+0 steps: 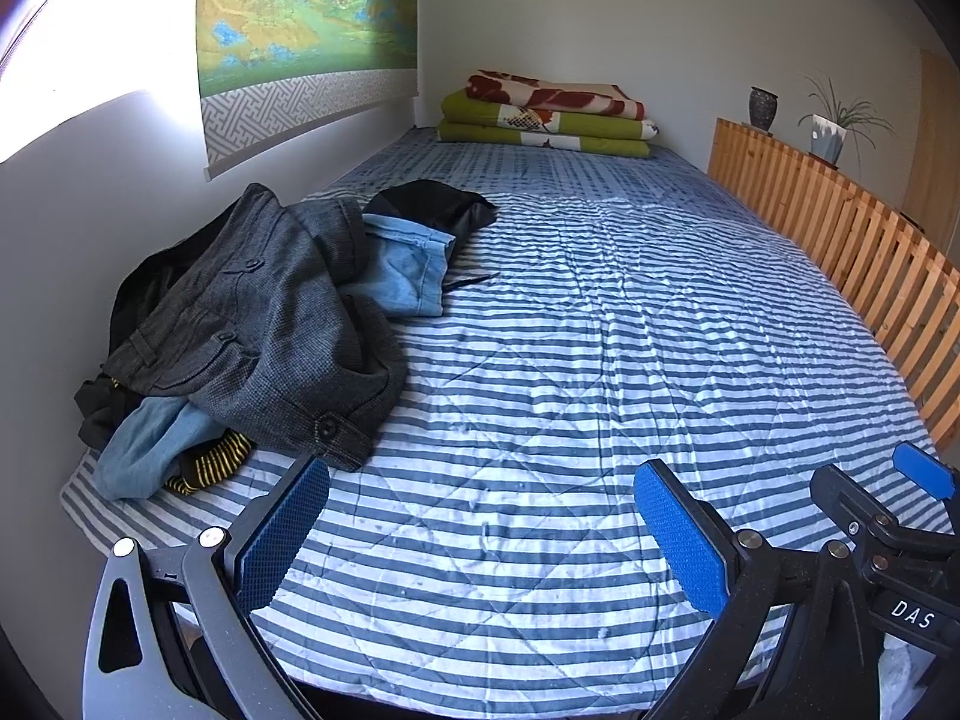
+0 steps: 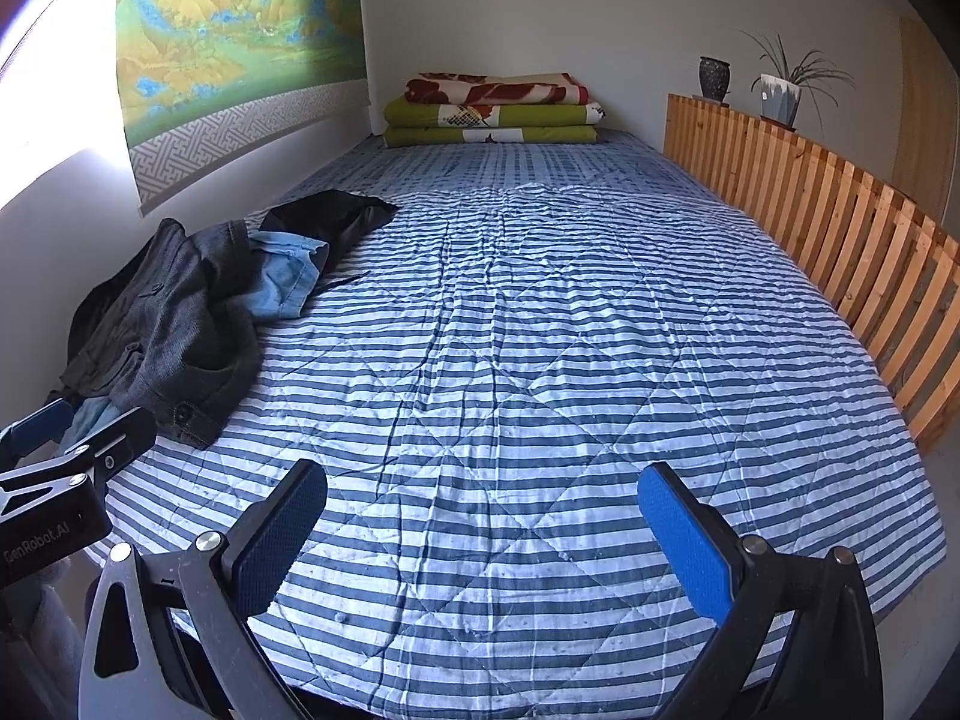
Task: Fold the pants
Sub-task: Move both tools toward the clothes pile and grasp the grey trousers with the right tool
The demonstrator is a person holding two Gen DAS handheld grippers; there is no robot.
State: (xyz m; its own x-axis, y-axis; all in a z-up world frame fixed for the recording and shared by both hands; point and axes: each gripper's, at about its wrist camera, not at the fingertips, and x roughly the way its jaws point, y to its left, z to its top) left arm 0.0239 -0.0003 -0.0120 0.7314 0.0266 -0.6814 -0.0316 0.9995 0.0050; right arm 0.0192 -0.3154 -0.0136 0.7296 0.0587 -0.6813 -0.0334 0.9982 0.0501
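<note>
A heap of clothes lies at the bed's left side against the wall, with dark grey pants [image 1: 264, 324] [image 2: 168, 324] on top. Light blue jeans [image 1: 408, 270] [image 2: 282, 282], a black garment [image 1: 432, 207] [image 2: 330, 216] and a yellow-striped piece [image 1: 210, 468] poke out from under them. My left gripper [image 1: 486, 534] is open above the near end of the bed, just right of the heap, holding nothing. My right gripper [image 2: 483, 540] is open too, empty, further right over bare quilt. Each gripper shows at the edge of the other's view.
A blue-and-white striped quilt [image 1: 600, 360] [image 2: 540, 330] covers the bed. Folded blankets [image 1: 546, 117] [image 2: 492, 111] are stacked at the far end. A wooden slatted rail [image 1: 840, 240] [image 2: 810, 210] runs along the right side, bearing a vase [image 2: 714, 78] and a potted plant [image 2: 780, 90]. A wall hanging [image 1: 300, 30] is on the left.
</note>
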